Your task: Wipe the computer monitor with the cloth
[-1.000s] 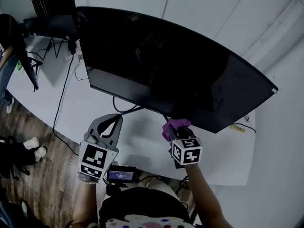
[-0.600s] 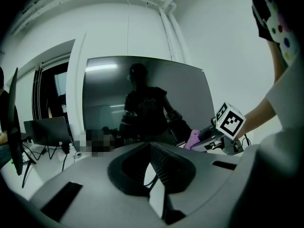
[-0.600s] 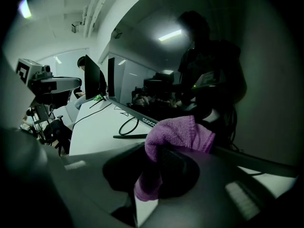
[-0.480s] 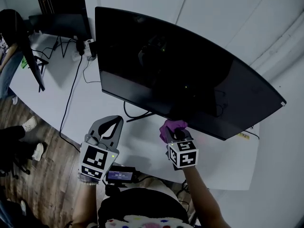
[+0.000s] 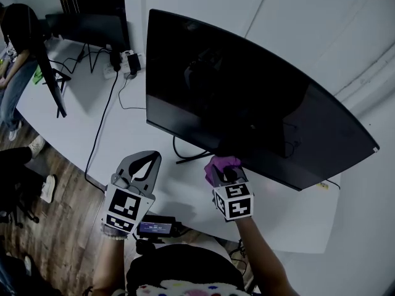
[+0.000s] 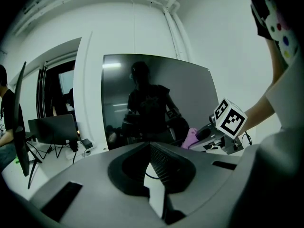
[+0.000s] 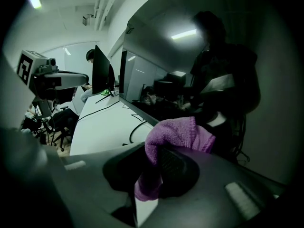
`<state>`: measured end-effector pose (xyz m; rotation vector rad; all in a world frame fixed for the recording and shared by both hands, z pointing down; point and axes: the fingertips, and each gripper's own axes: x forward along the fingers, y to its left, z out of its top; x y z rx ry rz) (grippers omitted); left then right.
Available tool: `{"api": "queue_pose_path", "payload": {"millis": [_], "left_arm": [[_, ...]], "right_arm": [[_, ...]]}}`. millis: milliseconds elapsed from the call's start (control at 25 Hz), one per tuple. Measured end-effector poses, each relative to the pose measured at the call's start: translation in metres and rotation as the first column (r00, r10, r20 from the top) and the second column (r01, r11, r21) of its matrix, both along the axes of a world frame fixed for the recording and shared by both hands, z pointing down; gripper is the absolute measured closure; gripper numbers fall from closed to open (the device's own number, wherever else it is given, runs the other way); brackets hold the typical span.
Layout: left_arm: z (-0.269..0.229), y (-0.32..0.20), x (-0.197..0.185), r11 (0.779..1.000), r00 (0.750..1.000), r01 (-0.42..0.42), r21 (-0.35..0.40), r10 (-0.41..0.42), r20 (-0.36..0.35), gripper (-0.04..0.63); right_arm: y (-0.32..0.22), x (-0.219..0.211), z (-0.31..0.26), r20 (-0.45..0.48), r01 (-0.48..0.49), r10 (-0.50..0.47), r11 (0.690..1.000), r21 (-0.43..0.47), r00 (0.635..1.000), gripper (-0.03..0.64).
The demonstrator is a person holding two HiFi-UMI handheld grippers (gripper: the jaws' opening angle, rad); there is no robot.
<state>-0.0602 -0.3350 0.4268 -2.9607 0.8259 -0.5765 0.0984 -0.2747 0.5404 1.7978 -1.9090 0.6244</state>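
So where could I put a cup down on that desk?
The white desk is bare at its front right corner, beyond the right gripper holding the purple cloth, and between the long black cable and the left end of the curved black monitor. Crowded: the monitor's stand and the white power strip at the back.

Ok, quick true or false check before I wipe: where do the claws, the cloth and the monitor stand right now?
1. The right claw grips the purple cloth. True.
2. The left claw holds a second cloth. False: it is shut on nothing.
3. The monitor shows a bright picture. False: its screen is dark, with only reflections.
4. The monitor stands on a white desk. True.
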Motion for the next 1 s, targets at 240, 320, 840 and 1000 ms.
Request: {"api": "queue_pose_path", "payload": {"millis": [240,320,840,1000], "left_arm": [[0.003,-0.018,-0.018,1.0,1.0,0.023,0.001,-0.023,-0.001,0.589],[0.002,-0.018,-0.021,0.999,0.999,0.032,0.002,-0.032,-0.005,0.589],[0.008,-0.052,-0.059,0.994,0.994,0.104,-0.025,-0.104,-0.016,0.589],[0.009,-0.056,-0.068,0.991,0.991,0.129,-0.029,-0.129,-0.019,0.589]], "right_arm": [[-0.027,-0.029,0.0,0.002,0.055,-0.055,0.999,0.004,0.999,0.546],[-0.032,-0.036,-0.001,-0.002,0.076,-0.076,0.997,0.007,0.997,0.546],[-0.101,-0.105,-0.006,-0.031,0.228,-0.227,0.974,0.016,0.973,0.546],[-0.116,-0.124,-0.006,-0.045,0.273,-0.272,0.962,0.019,0.961,0.546]]}}
